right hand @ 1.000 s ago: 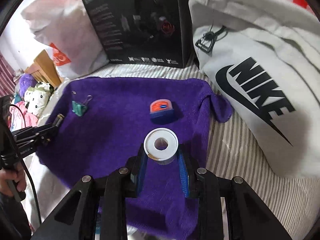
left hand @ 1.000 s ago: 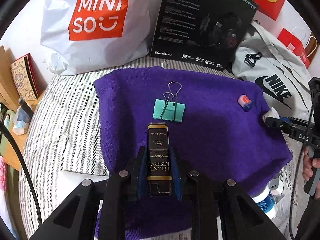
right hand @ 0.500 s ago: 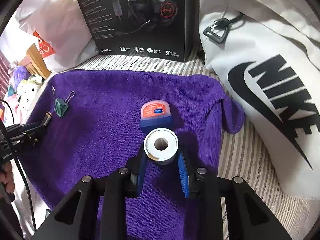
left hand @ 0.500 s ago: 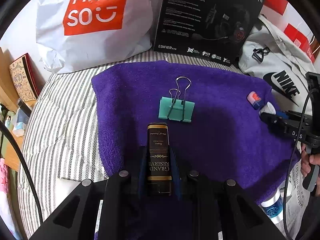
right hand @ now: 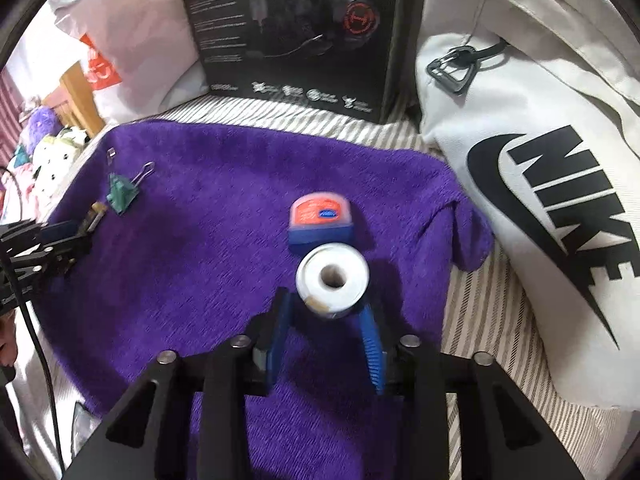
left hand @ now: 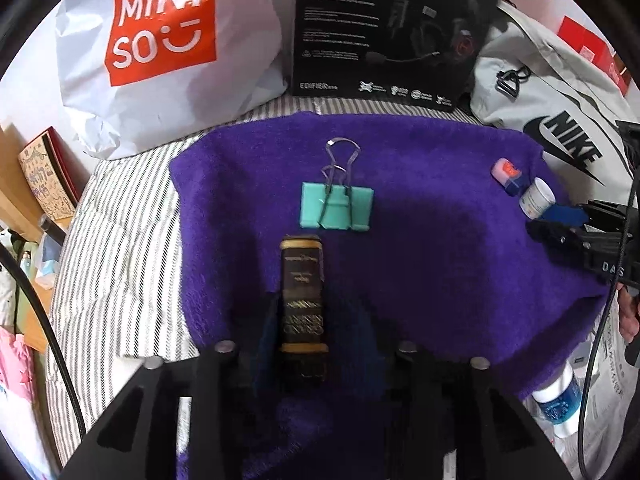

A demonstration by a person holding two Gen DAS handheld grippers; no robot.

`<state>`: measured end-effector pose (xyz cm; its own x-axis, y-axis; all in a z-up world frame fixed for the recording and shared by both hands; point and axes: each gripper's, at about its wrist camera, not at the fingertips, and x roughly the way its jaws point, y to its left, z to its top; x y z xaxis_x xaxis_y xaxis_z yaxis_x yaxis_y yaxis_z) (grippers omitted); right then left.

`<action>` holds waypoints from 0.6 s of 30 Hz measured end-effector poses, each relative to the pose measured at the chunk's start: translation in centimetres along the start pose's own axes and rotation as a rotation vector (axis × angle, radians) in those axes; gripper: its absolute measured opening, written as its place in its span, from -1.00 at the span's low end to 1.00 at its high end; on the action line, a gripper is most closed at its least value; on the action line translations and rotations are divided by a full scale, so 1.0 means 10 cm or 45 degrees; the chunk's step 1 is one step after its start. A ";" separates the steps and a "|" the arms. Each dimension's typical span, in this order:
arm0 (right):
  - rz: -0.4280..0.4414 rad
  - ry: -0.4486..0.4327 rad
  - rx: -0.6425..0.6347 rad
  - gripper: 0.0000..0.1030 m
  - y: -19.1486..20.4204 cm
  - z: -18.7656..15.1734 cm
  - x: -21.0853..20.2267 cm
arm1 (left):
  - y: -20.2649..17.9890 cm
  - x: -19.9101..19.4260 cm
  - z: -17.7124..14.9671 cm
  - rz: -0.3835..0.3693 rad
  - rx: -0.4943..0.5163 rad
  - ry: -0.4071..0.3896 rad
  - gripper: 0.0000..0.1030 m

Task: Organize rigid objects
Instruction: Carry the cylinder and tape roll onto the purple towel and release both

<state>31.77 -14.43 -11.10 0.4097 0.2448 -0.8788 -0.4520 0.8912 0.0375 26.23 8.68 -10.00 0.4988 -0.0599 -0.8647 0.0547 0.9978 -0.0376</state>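
Observation:
A purple towel (left hand: 440, 248) covers the striped bed. My left gripper (left hand: 316, 316) is open around a black and gold "Grand Reserve" lighter (left hand: 302, 292) that lies on the towel just behind a teal binder clip (left hand: 338, 210). My right gripper (right hand: 326, 312) is open around a white tape roll (right hand: 332, 278) that rests on the towel (right hand: 200, 248) right in front of a small orange and blue jar (right hand: 320, 222). The roll (left hand: 537, 198) and jar (left hand: 507, 175) also show in the left wrist view. The clip (right hand: 120, 194) shows in the right wrist view.
A white Miniso bag (left hand: 160, 52), a black headset box (left hand: 392, 28) and a grey Nike bag (left hand: 560, 120) line the back. The Nike bag (right hand: 540, 180) lies close right of the towel. A bottle (left hand: 558, 396) stands off the towel's right corner.
Both grippers moved forward, then both jaws opened. The lighter now lies on the towel near the clip. The tape roll now sits by the jar.

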 end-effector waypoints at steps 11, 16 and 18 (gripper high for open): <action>0.101 -0.014 0.103 0.14 0.04 -0.45 -0.61 | -0.15 -0.53 -0.24 0.017 -0.046 -0.065 0.05; 0.107 -0.107 0.126 0.30 0.08 -0.72 -1.05 | -0.37 -0.85 -0.49 -0.014 -0.014 -0.083 0.05; 0.116 -0.124 0.137 0.31 0.10 -0.83 -1.18 | -0.45 -0.88 -0.61 -0.012 -0.007 -0.069 0.05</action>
<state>19.90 -19.64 -4.66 0.4482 0.3579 -0.8191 -0.4053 0.8981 0.1706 16.31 4.90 -5.23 0.5445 -0.0707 -0.8358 0.0547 0.9973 -0.0487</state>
